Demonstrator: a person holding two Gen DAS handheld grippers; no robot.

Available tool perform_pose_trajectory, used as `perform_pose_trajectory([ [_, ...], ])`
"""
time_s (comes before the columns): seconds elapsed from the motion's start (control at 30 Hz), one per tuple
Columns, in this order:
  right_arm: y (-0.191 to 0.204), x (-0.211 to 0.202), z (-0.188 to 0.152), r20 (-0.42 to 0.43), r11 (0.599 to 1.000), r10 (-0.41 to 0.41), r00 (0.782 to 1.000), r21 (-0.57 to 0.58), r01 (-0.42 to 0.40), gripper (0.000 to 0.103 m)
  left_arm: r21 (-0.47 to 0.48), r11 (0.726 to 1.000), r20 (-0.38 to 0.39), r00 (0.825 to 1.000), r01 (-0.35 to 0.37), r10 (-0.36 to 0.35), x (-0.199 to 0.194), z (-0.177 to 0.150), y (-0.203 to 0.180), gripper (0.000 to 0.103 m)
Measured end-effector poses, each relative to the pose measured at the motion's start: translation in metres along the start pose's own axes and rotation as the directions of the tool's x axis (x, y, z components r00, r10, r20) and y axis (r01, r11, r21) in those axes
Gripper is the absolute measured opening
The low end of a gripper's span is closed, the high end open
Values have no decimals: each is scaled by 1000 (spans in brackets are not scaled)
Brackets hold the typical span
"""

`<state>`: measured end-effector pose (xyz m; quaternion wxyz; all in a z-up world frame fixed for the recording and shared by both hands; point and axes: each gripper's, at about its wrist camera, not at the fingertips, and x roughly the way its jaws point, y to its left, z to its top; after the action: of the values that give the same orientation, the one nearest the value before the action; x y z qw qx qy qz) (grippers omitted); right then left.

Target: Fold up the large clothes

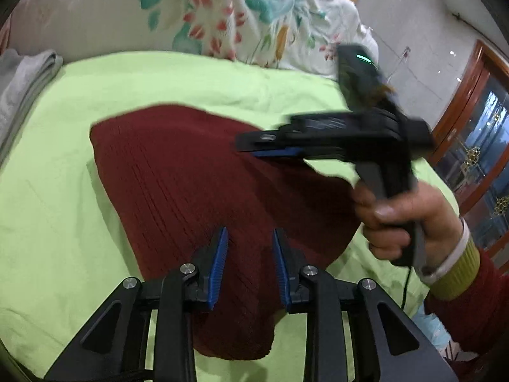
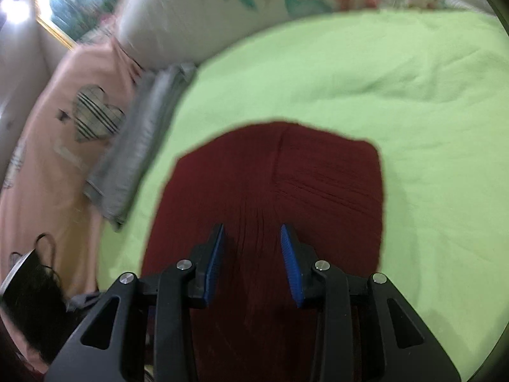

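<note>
A dark red knitted sweater lies folded into a rough rectangle on a lime-green sheet. My left gripper hovers over its near part, open, its blue pads apart with only the flat knit showing below them. In the left wrist view a hand holds my right gripper side-on over the sweater's right edge. In the right wrist view the right gripper is open above the near half of the sweater, gripping nothing.
A folded grey garment lies at the sheet's left edge. A floral quilt is piled at the back. Pink bedding with a heart patch lies left of the sheet, and a wooden glass cabinet stands at the right.
</note>
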<state>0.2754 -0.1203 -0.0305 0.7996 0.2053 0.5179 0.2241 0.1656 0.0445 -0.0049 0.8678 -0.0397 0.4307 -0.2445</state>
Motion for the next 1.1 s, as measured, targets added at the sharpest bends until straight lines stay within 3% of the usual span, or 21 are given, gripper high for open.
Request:
perform_pose_trajectory([
  [0.2,28,46,9,-42,996,16,999,-85,-20,38,-13,999,20,998,-53,53,-1,-17,4,27],
  [0.3,19,47,10,-40,998,51,998,-40,-53,36,-24,995,17,995,-93,93,5,-15,8,23],
  [0.4,9,32,6,-12,998,68,998,1,-68,35,-16,992,18,992,-124,124,12,-14,3,23],
  [0.5,2,6,0,35,999,34,999,25,-34,36,-1,988,21,987,-156,156,15,-12,0,23],
  [0.57,-4,-19,-10,77,999,22,997,39,-25,38,-9,990,20,990,-139,139,11,-13,0,23],
  [0.63,-12,-41,-19,121,998,8,993,58,-15,44,-23,993,18,993,-114,114,5,-12,5,23],
  [0.7,-24,-62,-29,191,995,-47,980,90,30,65,-30,995,19,995,-94,95,2,-12,9,23],
  [0.73,-31,-67,-31,210,993,-74,975,107,53,65,-37,995,18,996,-89,90,2,-13,10,23],
  [0.93,-55,-33,-12,88,986,-44,995,162,29,65,-32,995,15,995,-99,99,4,-13,8,23],
  [0.97,-55,-24,-7,61,988,-24,998,153,15,49,-37,995,13,995,-95,95,5,-11,10,23],
  [1.0,-50,-19,-3,47,990,-11,999,142,4,17,-43,995,12,996,-92,92,3,-11,10,23],
  [1.1,-28,-41,1,160,999,-3,987,38,-3,15,-37,995,42,994,-97,98,-9,-11,6,22],
])
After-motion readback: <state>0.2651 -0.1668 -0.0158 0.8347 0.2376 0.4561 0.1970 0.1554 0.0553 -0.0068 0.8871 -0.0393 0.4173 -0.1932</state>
